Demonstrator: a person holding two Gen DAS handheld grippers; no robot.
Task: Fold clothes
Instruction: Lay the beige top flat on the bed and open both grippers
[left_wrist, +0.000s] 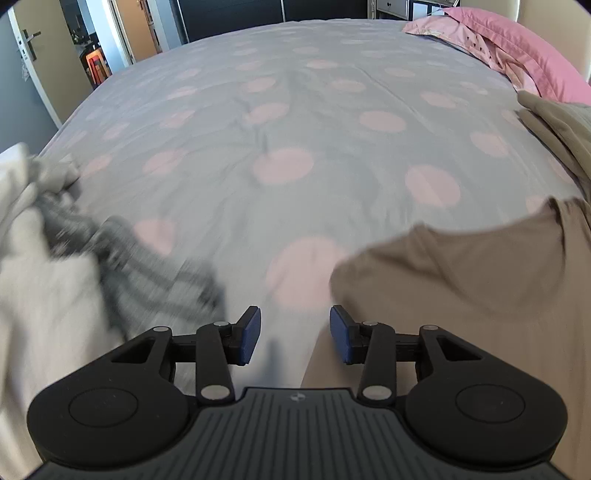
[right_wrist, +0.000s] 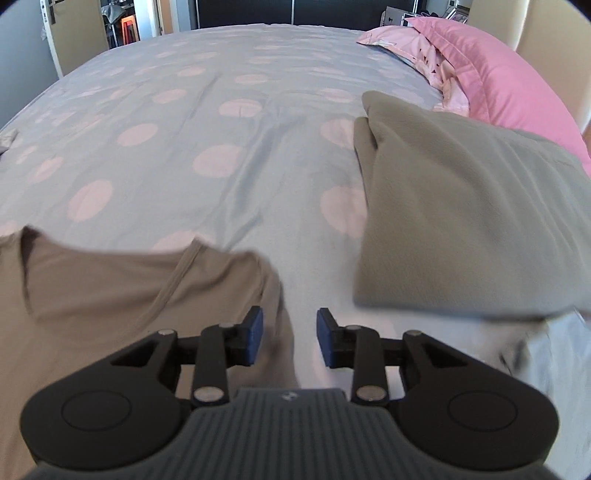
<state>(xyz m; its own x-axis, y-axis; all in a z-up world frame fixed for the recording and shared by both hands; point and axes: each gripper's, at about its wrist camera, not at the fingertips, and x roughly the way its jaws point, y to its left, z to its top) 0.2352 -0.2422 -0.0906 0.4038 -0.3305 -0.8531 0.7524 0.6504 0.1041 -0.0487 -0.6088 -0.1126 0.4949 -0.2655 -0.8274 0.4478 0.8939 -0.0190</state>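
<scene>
Bedroom, bed (left_wrist: 280, 110) under grey cover with pink dots. Brown shirt (left_wrist: 461, 273) lies near front edge, between both grippers. Left gripper (left_wrist: 294, 334) fingers spread, nothing pinched; shirt's edge just beside one finger. Right gripper (right_wrist: 290, 338) likewise spread, empty, over shirt's other side. Folded grey-green garment (right_wrist: 454, 221) lies beside pink pillows (right_wrist: 491, 70); unfolded heap (left_wrist: 44, 258) at left. Likely next: flatten shirt, pinch edges evenly, fold straight.
</scene>
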